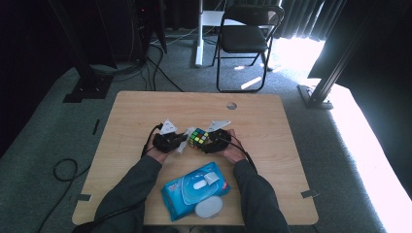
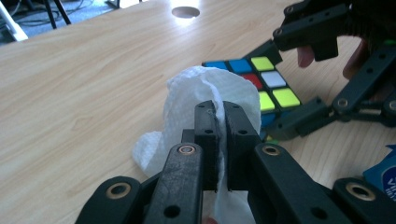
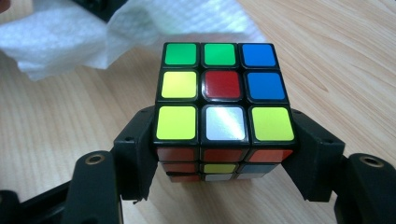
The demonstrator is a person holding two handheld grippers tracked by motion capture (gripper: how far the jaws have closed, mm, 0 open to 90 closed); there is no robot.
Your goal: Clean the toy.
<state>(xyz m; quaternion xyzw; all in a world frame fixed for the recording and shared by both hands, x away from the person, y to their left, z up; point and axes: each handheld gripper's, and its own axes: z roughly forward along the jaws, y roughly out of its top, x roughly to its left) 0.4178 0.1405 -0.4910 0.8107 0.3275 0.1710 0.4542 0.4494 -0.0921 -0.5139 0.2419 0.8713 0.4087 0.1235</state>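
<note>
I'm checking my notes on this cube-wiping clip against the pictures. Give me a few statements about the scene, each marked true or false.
1. The left gripper is shut on a white wipe. True.
2. The right gripper clamps the puzzle cube by two opposite sides. True.
3. The centre tile on the cube's top face is green. False: it is red, and the green tiles sit in the far row.
4. The blue wipes pack lies on the far side of the cube, by the round hole in the table. False: it lies on the near side, between the person's forearms.
5. The cube rests on the tabletop. True.
</note>
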